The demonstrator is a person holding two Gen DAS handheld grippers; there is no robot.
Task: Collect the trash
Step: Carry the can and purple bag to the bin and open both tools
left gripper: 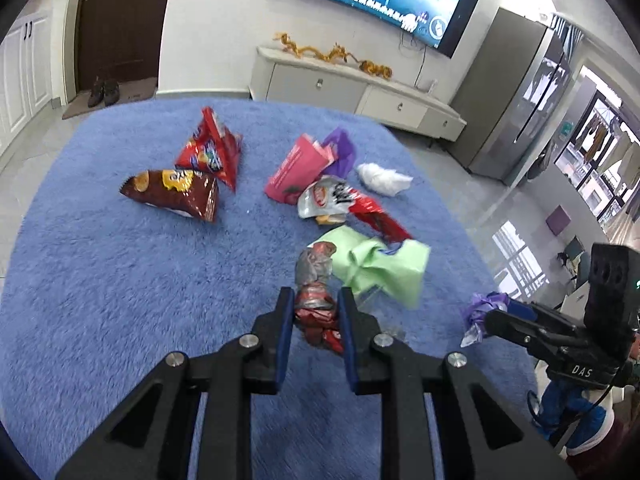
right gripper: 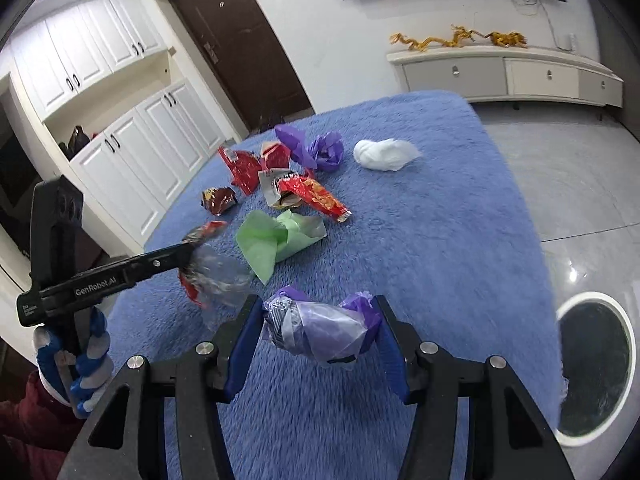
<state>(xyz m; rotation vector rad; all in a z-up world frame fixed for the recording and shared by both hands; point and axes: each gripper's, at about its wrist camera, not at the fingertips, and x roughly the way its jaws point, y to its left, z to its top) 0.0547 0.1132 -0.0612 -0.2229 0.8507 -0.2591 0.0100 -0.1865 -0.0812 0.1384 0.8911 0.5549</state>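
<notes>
Trash lies scattered on a blue fuzzy cloth (left gripper: 100, 280). My left gripper (left gripper: 314, 304) is shut on a crumpled red and silver wrapper (left gripper: 314, 280), lifted a little off the cloth. My right gripper (right gripper: 316, 320) is shut on a crumpled purple and clear plastic wrapper (right gripper: 320, 330); the same gripper shows in the left wrist view (left gripper: 486, 320) at the right edge. Still on the cloth are a green paper (left gripper: 384, 268), a red snack bag (left gripper: 212, 148), a brown chip bag (left gripper: 172, 192), a pink packet (left gripper: 296, 168), a white tissue (left gripper: 380, 178) and a purple wad (right gripper: 326, 152).
A round white-rimmed bin (right gripper: 592, 368) stands on the grey floor to the right of the cloth. A gloved hand (right gripper: 84, 368) holds the left gripper's handle. Behind are a low white TV cabinet (left gripper: 360, 92), a dark door (right gripper: 240, 48) and white cupboards (right gripper: 120, 120).
</notes>
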